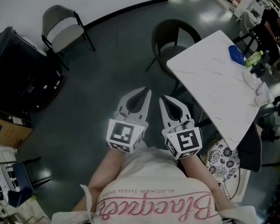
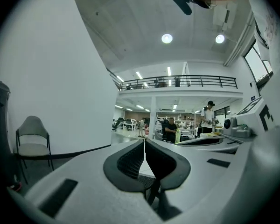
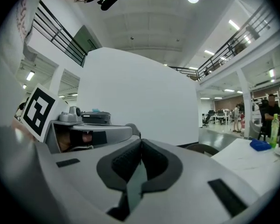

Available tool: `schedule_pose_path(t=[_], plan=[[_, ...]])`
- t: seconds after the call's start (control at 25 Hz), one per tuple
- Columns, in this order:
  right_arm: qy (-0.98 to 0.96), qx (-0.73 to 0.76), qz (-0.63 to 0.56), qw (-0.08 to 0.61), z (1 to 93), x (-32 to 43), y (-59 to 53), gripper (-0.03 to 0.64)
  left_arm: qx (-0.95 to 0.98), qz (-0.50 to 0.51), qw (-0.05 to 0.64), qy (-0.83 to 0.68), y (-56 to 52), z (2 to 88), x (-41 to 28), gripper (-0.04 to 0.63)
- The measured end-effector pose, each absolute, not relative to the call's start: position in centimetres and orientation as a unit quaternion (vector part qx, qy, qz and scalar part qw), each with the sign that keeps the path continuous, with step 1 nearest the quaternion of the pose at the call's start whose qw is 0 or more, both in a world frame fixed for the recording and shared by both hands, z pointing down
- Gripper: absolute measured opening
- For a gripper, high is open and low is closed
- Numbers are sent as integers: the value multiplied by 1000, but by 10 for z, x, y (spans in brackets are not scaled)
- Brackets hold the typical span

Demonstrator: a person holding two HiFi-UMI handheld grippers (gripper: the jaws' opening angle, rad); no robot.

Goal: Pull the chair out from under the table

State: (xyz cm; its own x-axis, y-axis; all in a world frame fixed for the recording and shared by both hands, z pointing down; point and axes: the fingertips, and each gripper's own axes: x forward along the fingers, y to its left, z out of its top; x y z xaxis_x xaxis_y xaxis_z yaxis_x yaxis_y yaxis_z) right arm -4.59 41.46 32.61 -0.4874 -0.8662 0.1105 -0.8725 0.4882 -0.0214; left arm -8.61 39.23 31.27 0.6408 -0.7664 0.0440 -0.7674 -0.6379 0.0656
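A dark round-backed chair stands at the far end of the white table, its seat partly under the top. Its back rim shows beside the table in the right gripper view. A second seat with a floral cushion sits beneath the table's near edge. My left gripper and right gripper are held side by side in front of me, over the floor and short of the table. Both are shut and hold nothing: the left jaws and the right jaws meet at the tips.
A grey chair stands by the white wall, also seen in the left gripper view. A black cabinet and a cardboard box are at the left. A blue item and a green bottle lie on the table. A person stands beyond it.
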Motion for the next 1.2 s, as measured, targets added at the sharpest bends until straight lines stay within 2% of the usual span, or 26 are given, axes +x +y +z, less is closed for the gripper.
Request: schedule_pose_path(t=[0.4,1.2], plan=[[-847,529,29,44,325,-93,361,3,925,13,42,-379,346,321,-118,11],[-819,562,107,47,375,-88,261,3,927,41,88,-363,241,363,-132,12]])
